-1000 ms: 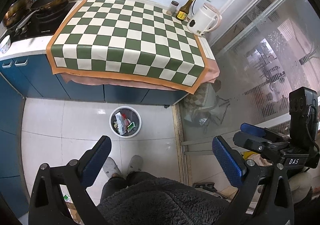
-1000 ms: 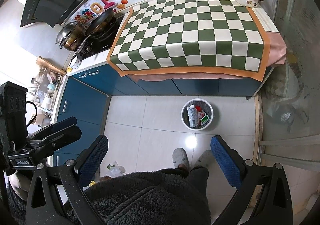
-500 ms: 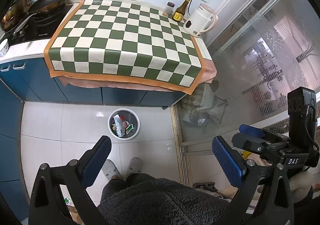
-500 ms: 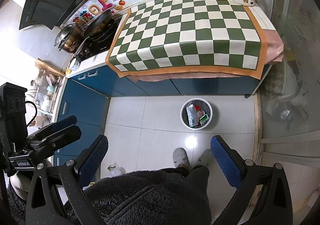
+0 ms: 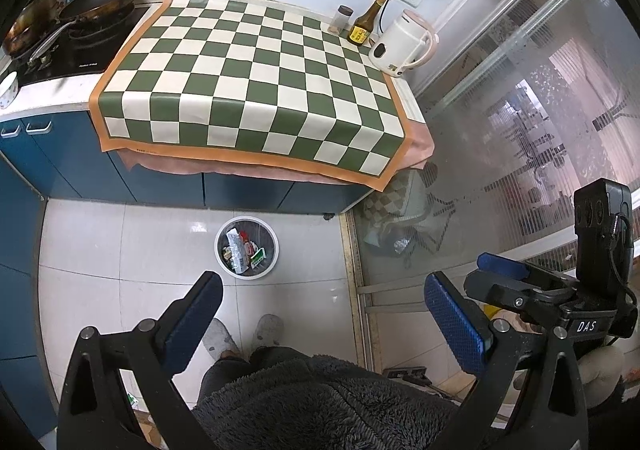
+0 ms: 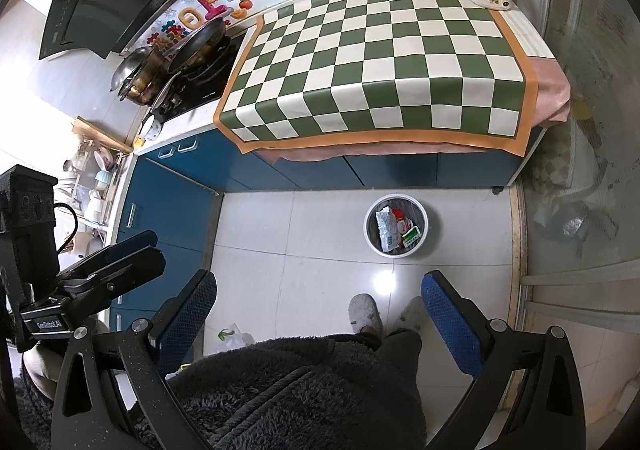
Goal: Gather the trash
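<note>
Bin [image 5: 246,247] of wrappers at 12 o'clock beyond left gripper [image 5: 324,316] and right gripper [image 6: 318,308], both wide open, empty.

A green-and-cream checked cloth [image 5: 248,81] covers the counter; a white kettle [image 5: 400,45] stands at its far right corner (beside a sauce bottle [image 5: 366,23]), a pan [image 5: 100,1] far left.

1. Illumination: bright and even in both views; the white wall and checkered cloth [image 5: 248,89] are clearly exposed.
2. Glare: a round specular spot lies on the glossy floor tiles [image 6: 382,282] in the right wrist view; a fainter one sits above the bin [image 5: 247,248] in the left.
3. Distortion: strong fisheye curvature bends the table edge; the corners vignette to black.
4. Focus: sharp throughout; the frosted glass door [image 5: 520,121] blurs what lies behind it.
</note>
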A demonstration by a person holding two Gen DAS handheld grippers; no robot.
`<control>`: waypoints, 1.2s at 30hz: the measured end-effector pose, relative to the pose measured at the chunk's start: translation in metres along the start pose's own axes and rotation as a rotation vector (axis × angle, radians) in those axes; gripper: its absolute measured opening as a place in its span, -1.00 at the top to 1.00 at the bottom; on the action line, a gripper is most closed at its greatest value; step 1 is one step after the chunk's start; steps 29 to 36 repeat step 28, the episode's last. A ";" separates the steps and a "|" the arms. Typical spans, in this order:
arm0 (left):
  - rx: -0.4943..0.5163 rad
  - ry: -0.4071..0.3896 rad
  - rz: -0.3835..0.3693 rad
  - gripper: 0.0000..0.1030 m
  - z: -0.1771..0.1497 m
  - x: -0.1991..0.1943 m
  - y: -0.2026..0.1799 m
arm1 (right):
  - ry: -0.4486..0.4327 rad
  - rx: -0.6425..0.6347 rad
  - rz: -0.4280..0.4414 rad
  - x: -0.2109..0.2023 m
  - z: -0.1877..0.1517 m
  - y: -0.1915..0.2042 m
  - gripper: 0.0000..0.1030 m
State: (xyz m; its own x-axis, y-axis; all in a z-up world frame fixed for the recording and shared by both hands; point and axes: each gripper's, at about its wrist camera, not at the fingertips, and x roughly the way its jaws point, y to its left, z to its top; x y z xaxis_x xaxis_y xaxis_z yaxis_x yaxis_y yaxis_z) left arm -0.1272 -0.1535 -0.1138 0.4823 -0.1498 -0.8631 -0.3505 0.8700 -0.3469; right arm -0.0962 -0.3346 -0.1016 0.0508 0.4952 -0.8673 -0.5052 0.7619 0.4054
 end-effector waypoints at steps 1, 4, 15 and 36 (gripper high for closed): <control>-0.002 -0.002 0.000 -1.00 0.000 0.000 0.000 | 0.000 0.000 0.000 -0.001 -0.001 0.000 -1.00; -0.006 -0.008 -0.001 -1.00 -0.001 0.000 -0.001 | 0.001 -0.001 0.000 0.000 -0.001 0.001 -1.00; -0.012 -0.012 -0.001 -1.00 0.000 0.000 -0.001 | -0.005 0.005 -0.001 0.001 -0.002 0.006 -1.00; -0.021 -0.031 -0.006 -1.00 0.004 -0.002 -0.010 | -0.008 0.009 -0.002 0.002 -0.003 0.010 -1.00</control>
